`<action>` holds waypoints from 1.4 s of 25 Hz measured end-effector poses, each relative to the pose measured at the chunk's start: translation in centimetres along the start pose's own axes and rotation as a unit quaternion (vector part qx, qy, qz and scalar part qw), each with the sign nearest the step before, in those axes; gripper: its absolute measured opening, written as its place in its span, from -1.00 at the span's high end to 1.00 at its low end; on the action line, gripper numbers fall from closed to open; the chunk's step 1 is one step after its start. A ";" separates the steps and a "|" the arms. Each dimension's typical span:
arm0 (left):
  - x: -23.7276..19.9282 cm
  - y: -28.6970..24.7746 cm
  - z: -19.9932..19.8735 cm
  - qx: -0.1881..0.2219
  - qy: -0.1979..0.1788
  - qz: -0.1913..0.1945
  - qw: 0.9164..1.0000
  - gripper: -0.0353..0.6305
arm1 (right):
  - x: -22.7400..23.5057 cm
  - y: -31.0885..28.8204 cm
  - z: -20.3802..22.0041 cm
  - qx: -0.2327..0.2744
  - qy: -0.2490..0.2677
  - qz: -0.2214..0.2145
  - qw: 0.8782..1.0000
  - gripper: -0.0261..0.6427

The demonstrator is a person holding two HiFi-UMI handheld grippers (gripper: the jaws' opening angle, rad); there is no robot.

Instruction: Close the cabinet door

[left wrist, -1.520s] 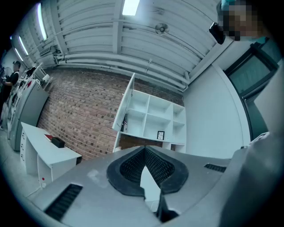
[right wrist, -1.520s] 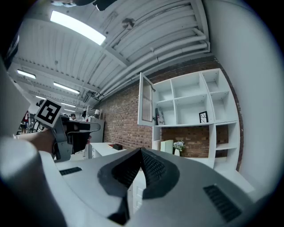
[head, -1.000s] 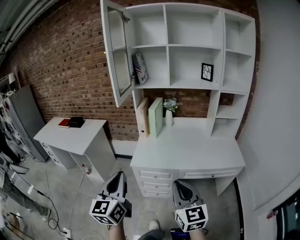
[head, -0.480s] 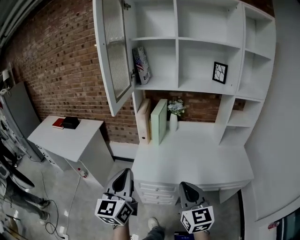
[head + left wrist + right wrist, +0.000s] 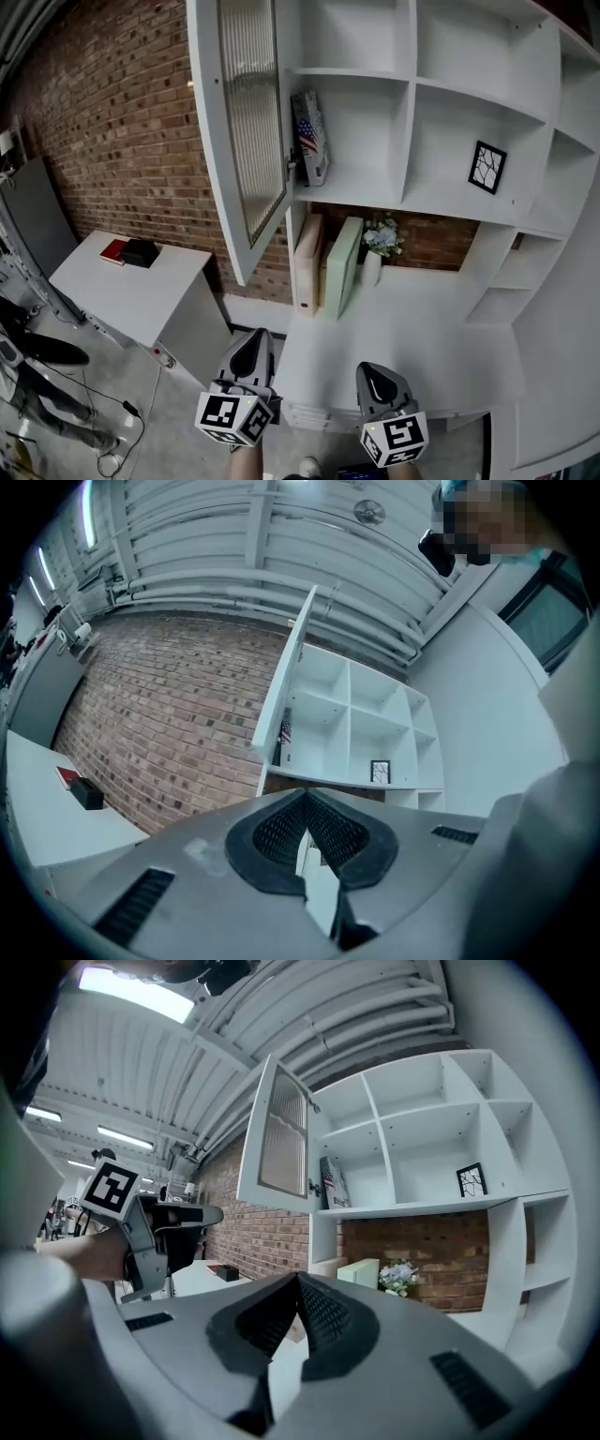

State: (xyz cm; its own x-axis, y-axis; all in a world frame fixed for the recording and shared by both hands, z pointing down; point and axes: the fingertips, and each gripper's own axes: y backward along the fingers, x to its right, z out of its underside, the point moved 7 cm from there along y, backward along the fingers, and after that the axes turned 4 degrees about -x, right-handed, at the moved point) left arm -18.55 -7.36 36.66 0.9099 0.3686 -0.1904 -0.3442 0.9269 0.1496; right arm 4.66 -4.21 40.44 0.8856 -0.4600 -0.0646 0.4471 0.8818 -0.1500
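Observation:
The white cabinet door (image 5: 251,141) with a ribbed glass pane stands swung open to the left of the white shelf unit (image 5: 412,131). In the left gripper view the door (image 5: 281,691) shows nearly edge-on; in the right gripper view the door (image 5: 279,1140) shows its glass face. My left gripper (image 5: 255,334) is low in the head view, below and in front of the door's bottom edge, shut and empty. My right gripper (image 5: 367,370) is beside it over the desk front, also shut with nothing in it. Neither touches the door.
A white desk (image 5: 412,347) under the shelves carries upright books (image 5: 342,267) and a small flower vase (image 5: 373,255). A framed picture (image 5: 487,167) and a flag-print book (image 5: 309,136) sit on shelves. A white side table (image 5: 122,286) stands left, with cables on the floor.
The view has moved closer to the cabinet, so the door and shelves loom larger. Both grippers have come forward with it and stay shut. The door's angle looks unchanged.

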 end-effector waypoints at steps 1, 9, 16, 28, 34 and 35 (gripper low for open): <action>-0.6 -0.6 0.1 0.002 0.001 0.001 1.000 0.86 | -0.1 -0.9 -0.1 -0.001 0.002 -0.001 1.000 0.92; -3.8 -3.5 0.1 0.016 0.013 0.011 1.000 0.86 | -0.3 -4.0 -0.5 0.004 0.004 0.002 1.000 0.92; -4.1 -5.1 -0.3 0.029 0.008 0.017 0.999 0.85 | 0.3 -5.4 -0.9 0.010 0.005 0.000 1.000 0.92; -4.9 -8.2 -0.4 0.043 0.012 -0.021 0.999 0.84 | 2.1 -6.7 -1.7 0.019 0.027 0.002 0.999 0.92; -5.5 -8.6 -1.7 0.076 0.008 -0.038 0.996 0.53 | 2.8 -7.6 -1.6 0.015 0.024 0.003 1.000 0.92; -5.6 -8.6 -2.0 0.081 0.007 -0.039 0.996 0.53 | 2.8 -7.7 -1.6 0.016 0.024 0.001 1.000 0.92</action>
State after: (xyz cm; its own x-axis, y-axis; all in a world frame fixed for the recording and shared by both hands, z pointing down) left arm -21.13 -17.26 34.50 0.9290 0.2972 -0.2207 -0.2290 0.9298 0.2881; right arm 3.51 -12.48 39.79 0.8799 -0.4618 -0.1121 0.4495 0.8853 -0.1190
